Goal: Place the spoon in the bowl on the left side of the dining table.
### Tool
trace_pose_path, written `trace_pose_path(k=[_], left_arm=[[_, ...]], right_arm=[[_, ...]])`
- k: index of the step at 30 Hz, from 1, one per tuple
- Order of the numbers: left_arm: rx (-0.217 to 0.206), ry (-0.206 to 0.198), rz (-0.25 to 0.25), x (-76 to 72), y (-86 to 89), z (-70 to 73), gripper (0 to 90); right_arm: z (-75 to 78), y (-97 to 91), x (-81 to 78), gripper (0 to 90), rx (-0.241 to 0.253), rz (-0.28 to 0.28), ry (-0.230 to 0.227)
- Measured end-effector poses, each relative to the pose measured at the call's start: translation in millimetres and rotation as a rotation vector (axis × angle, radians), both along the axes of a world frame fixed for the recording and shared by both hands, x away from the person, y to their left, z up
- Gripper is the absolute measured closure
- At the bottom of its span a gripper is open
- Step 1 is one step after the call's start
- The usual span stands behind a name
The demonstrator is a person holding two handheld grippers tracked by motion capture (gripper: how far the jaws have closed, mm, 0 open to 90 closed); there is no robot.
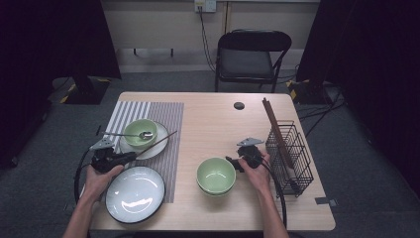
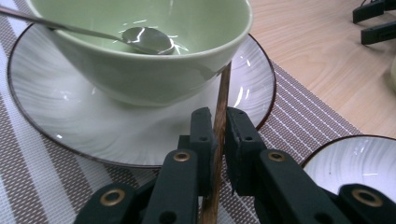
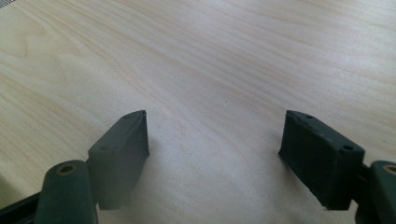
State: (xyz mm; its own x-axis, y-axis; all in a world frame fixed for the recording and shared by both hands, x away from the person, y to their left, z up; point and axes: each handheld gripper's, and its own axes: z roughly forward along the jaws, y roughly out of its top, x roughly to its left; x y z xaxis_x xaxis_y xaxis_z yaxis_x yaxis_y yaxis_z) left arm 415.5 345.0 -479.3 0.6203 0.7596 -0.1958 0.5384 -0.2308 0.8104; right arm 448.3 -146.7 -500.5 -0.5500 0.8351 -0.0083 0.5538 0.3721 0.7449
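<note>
We see no readable writing. Our left gripper clamps a chopstick at lower centre, beside the bowl; our right gripper gapes wide over bare table.

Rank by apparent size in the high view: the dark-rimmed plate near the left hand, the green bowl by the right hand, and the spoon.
1. Dark-rimmed plate, widest.
2. Green bowl.
3. Spoon, thin and smallest; it lies farther from the camera, but the gap is plain.

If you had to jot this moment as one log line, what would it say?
left gripper: shut on chopstick, tip by bowl on plate | right gripper: open, nothing held, over table
</note>
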Motion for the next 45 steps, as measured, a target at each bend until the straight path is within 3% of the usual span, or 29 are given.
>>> trace_pose_path(k=[10, 17, 23, 27, 28, 29, 32, 35, 38, 42, 44, 45], left_arm=[[-0.014, 0.000, 0.015, -0.7, 4.9, -1.2, 79.6], [-0.044, -0.018, 0.027, -2.6, 8.2, 2.1, 70.2], [-0.008, -0.068, 0.019, -6.9, 1.1, 14.9, 61.5], [-0.036, -0.074, -0.003, -10.5, -8.6, 24.9, 54.0], [-0.070, -0.071, -0.020, -11.8, -13.7, 28.8, 50.3], [-0.070, -0.071, -0.020, -11.8, -13.7, 28.8, 50.1], [-0.058, -0.072, -0.058, -16.1, -23.4, 37.2, 47.0], [-0.070, -0.092, -0.070, -20.7, -32.4, 44.5, 47.9], [-0.078, -0.099, -0.087, -21.7, -40.7, 45.9, 46.1], [-0.053, -0.068, -0.114, -21.0, -51.6, 41.8, 39.6], [-0.052, -0.061, -0.115, -20.9, -52.7, 40.6, 37.8], [-0.050, -0.051, -0.112, -20.9, -54.9, 38.9, 37.1]], right_arm=[[0.0, 0.0, 0.0, 22.9, 0.000, 0.000, 0.000], [0.0, 0.0, 0.0, 22.9, 0.000, 0.000, 0.000], [0.1, 0.1, 0.1, 22.7, -0.001, -0.002, 0.001], [3.4, 1.3, 3.1, 23.4, -0.014, -0.009, 0.026], [6.3, 2.8, 5.7, 26.8, 0.007, -0.034, 0.029], [6.3, 2.8, 5.7, 26.8, 0.007, -0.034, 0.029], [13.5, 6.9, 8.8, 27.0, 0.021, -0.025, 0.020], [24.7, 6.6, 10.3, 30.6, 0.021, -0.065, -0.005], [38.7, 4.3, 12.2, 27.6, 0.099, -0.058, -0.008], [61.7, 11.0, 8.6, 29.0, 0.114, -0.022, -0.047], [65.2, 12.2, 8.0, 29.0, 0.114, -0.017, -0.049], [73.3, 12.2, 6.9, 30.7, 0.151, 0.002, -0.052]])
